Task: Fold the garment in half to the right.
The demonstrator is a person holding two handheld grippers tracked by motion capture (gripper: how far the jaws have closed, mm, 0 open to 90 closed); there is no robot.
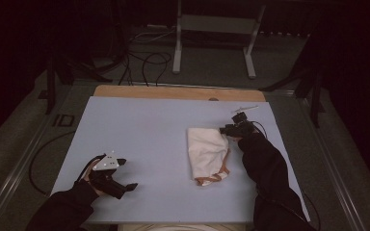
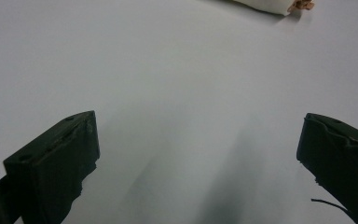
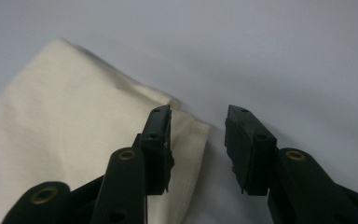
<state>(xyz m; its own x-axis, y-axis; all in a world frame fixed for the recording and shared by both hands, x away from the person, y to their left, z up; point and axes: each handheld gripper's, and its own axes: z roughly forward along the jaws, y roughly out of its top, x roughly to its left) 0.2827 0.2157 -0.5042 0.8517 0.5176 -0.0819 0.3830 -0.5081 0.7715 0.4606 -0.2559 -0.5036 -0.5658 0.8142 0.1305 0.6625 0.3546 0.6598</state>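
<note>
Cloth folding, right gripper at the edge

The folded cream cloth (image 1: 208, 153) lies right of centre on the tabletop (image 1: 144, 144); right gripper (image 3: 198, 140) fingers part-spread beside its edge, pinching nothing; left gripper (image 1: 120, 174), spread, waits lower left.

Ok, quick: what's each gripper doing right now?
Left gripper: open wide over the bare table, holding nothing.
Right gripper: open partway at the edge of the cream cloth, nothing pinched between its jaws.
</note>
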